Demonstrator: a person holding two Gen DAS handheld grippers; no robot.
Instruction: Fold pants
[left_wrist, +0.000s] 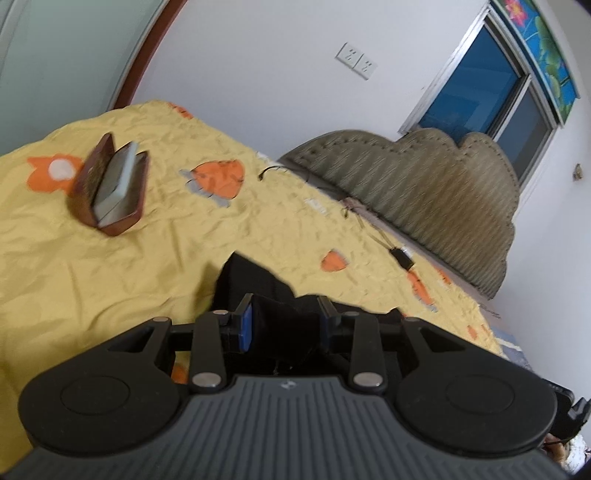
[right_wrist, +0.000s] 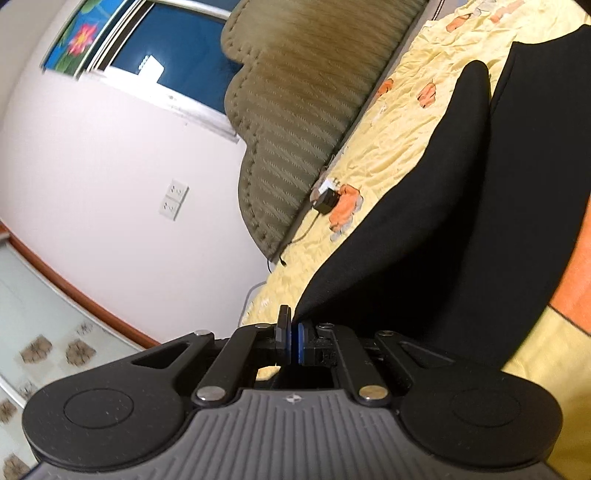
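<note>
The black pants (right_wrist: 461, 229) lie on a yellow bedspread (right_wrist: 373, 155) with orange flowers. In the right wrist view my right gripper (right_wrist: 291, 339) is shut on a corner of the pants, and the cloth stretches away to the upper right. In the left wrist view my left gripper (left_wrist: 284, 321) has its blue-padded fingers (left_wrist: 244, 325) apart, with a bunch of black pants cloth (left_wrist: 258, 284) lying between them; I cannot tell if the pads press it.
An open brown case (left_wrist: 110, 184) lies on the bedspread (left_wrist: 110, 258) at the left. A black charger with cable (left_wrist: 402, 258) lies near the padded olive headboard (left_wrist: 424, 192). The charger (right_wrist: 325, 203) and headboard (right_wrist: 295, 110) also show in the right wrist view.
</note>
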